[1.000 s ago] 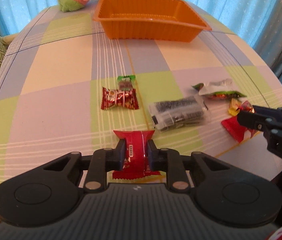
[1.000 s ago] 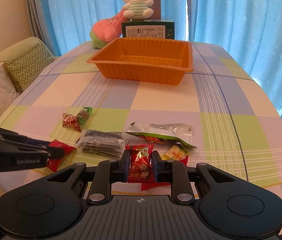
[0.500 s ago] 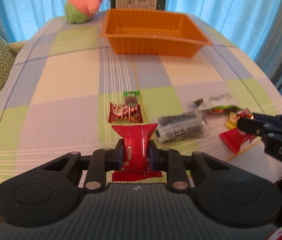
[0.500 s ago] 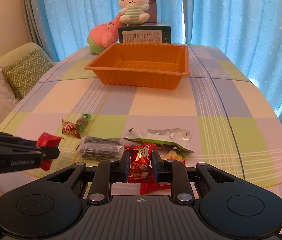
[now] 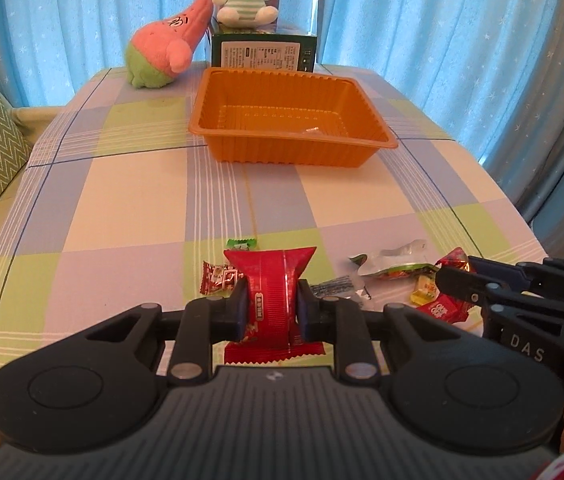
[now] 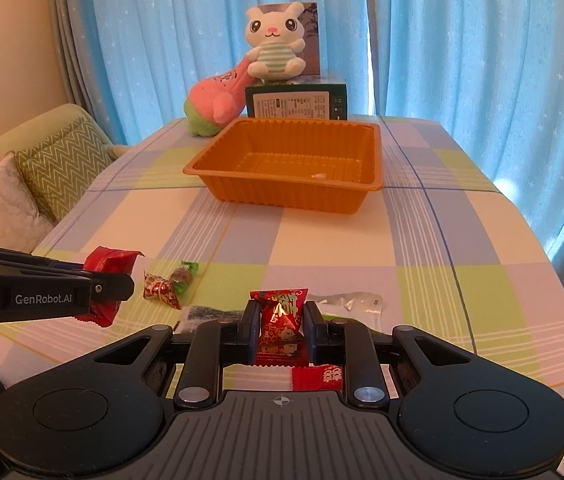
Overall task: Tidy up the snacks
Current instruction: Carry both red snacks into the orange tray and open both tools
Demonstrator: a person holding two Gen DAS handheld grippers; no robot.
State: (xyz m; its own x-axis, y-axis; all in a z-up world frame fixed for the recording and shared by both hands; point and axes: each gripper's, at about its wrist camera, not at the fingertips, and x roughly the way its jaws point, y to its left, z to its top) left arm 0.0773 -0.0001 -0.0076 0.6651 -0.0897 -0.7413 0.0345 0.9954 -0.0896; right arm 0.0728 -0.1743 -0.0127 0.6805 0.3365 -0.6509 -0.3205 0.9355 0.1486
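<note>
Above table (image 5: pixel 130 200): left gripper (image 5: pixel 270 308) jaws clamp red wrapper (image 5: pixel 272 276); right gripper (image 6: pixel 280 328) jaws clamp red candy (image 6: pixel 280 312).

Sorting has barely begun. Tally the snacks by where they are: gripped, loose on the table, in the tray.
Gripped: 2 (long red foil packet, left gripper; small red printed candy, right gripper)
Loose on checked tablecloth: 6
In orange plastic tray: 0
Total: 8
</note>
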